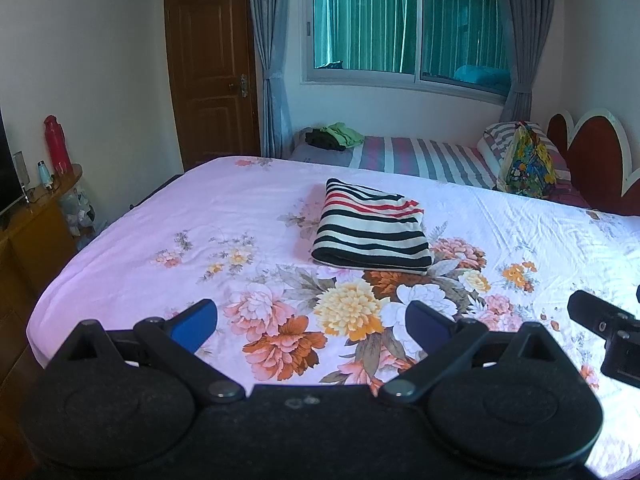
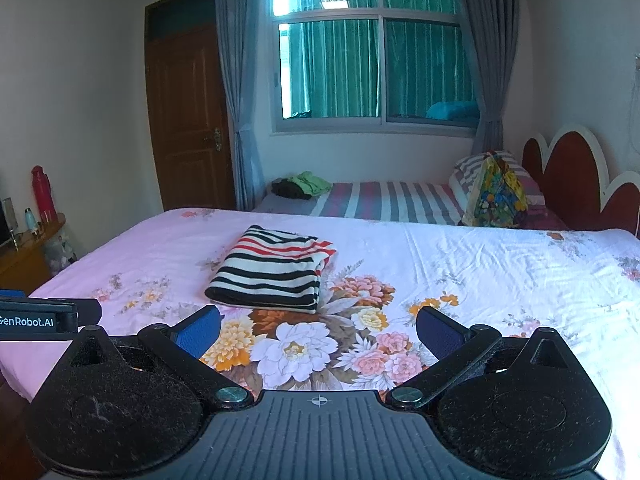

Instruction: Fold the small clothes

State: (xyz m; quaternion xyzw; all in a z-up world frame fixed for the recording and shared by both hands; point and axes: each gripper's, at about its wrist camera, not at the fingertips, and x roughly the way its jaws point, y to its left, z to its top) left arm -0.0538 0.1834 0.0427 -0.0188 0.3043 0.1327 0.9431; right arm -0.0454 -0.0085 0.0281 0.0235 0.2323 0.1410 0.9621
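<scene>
A striped garment (image 1: 370, 230), white with black and red stripes, lies folded in a neat rectangle on the floral pink bedsheet (image 1: 160, 224). It also shows in the right wrist view (image 2: 270, 268). My left gripper (image 1: 312, 326) is open and empty, held above the sheet well short of the garment. My right gripper (image 2: 318, 332) is open and empty too, just short of the garment's near edge. The right gripper's body shows at the right edge of the left wrist view (image 1: 608, 332). The left gripper's body shows at the left edge of the right wrist view (image 2: 40, 316).
A second bed with a striped sheet (image 2: 384, 200) stands behind, carrying a green and dark clothes pile (image 2: 302, 185) and a colourful bag (image 2: 498, 196). A wooden cabinet with a red bottle (image 1: 56, 146) stands at left. Door, window and curtains are behind.
</scene>
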